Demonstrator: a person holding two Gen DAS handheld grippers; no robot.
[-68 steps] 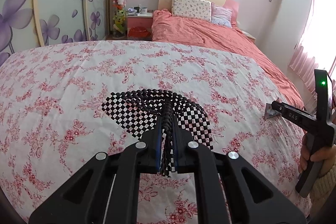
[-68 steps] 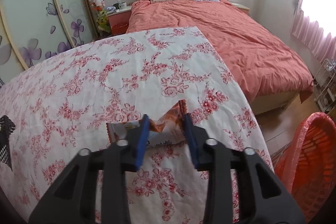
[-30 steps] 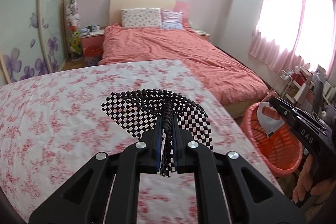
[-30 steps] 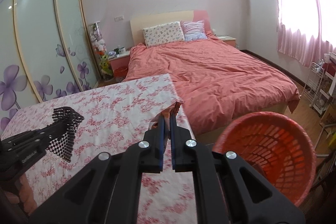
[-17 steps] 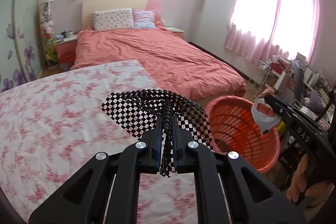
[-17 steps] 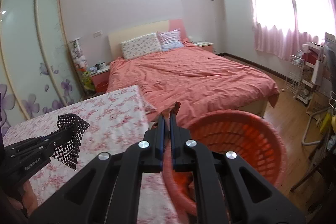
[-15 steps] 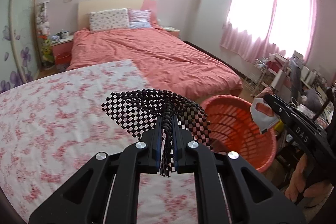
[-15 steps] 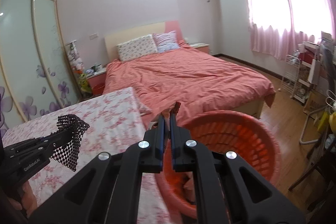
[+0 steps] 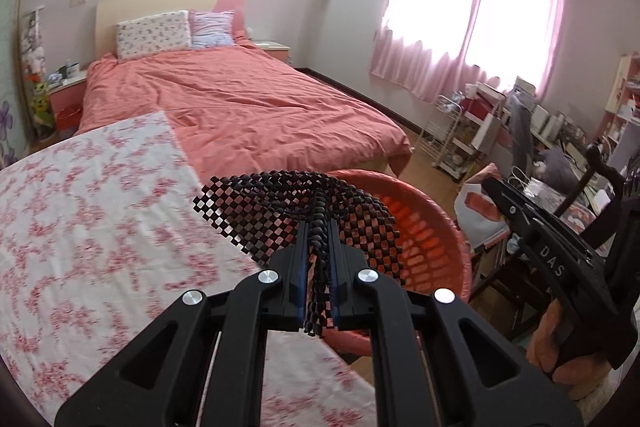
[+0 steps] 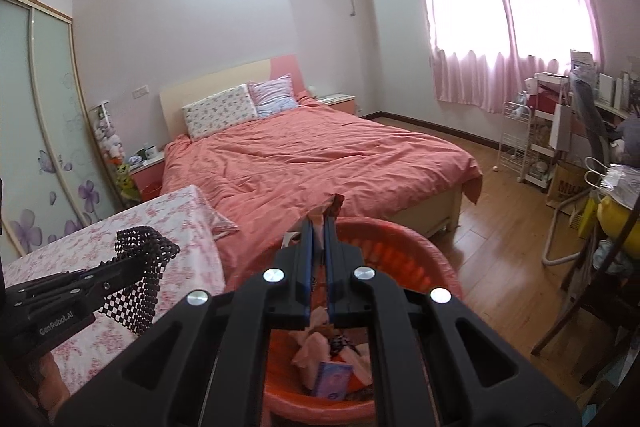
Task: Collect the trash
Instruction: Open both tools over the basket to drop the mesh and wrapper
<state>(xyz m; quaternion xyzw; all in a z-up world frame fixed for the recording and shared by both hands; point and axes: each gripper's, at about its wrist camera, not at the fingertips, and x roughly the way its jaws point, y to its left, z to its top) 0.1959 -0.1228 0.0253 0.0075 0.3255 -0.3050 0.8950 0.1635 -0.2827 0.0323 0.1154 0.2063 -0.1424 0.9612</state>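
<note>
Basket (image 10: 416, 247) near rim: hidden behind the right gripper (image 10: 318, 227).
Wrapper (image 10: 334, 205) print: too small to be read.
Floral cloth (image 9: 80, 227): blurred, cut off at the left edge.

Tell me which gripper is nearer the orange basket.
Right. The right gripper, shut on a wrapper, hangs over the orange basket; the left gripper, clamping black mesh, is beside it, above the floral cloth's edge.
</note>
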